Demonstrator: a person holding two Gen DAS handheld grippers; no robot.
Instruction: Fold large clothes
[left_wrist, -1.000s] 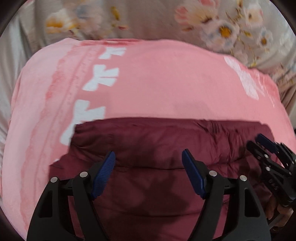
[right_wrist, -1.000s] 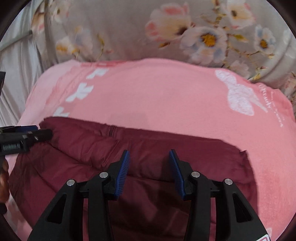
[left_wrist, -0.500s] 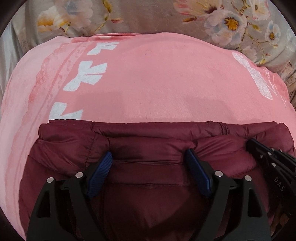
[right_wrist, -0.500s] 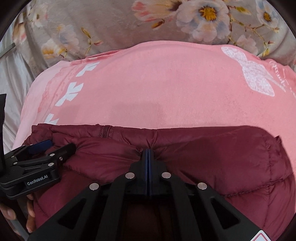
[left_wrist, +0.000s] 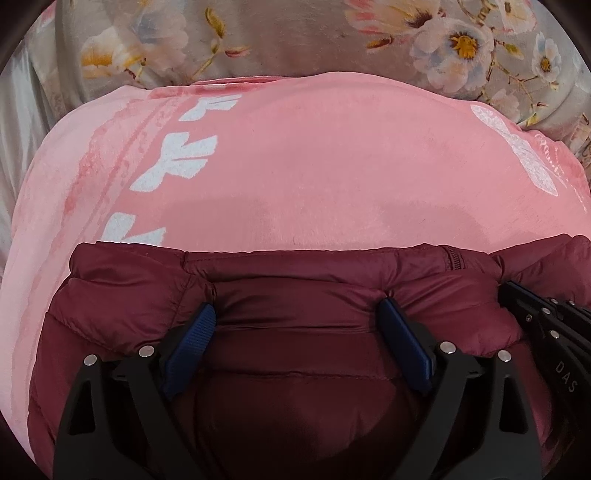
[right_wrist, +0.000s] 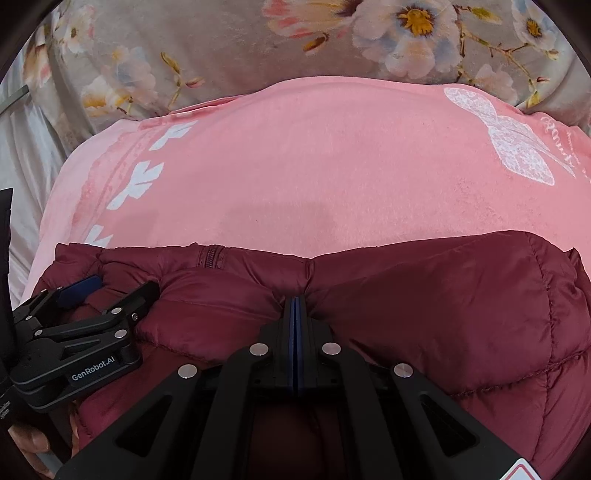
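Your right gripper (right_wrist: 297, 306) pinches the puffy maroon quilted jacket (right_wrist: 424, 314) at its far edge, while your left gripper (left_wrist: 299, 314) is opening, its pads pressed into the padding.

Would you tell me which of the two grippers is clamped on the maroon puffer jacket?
The right gripper: its jaws pinch a fold of the jacket, whereas the left gripper has its jaws opening.

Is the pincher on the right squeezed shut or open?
Shut. The right gripper has its blue pads pressed together, pinching a pucker of the maroon puffy jacket lying on the pink blanket.
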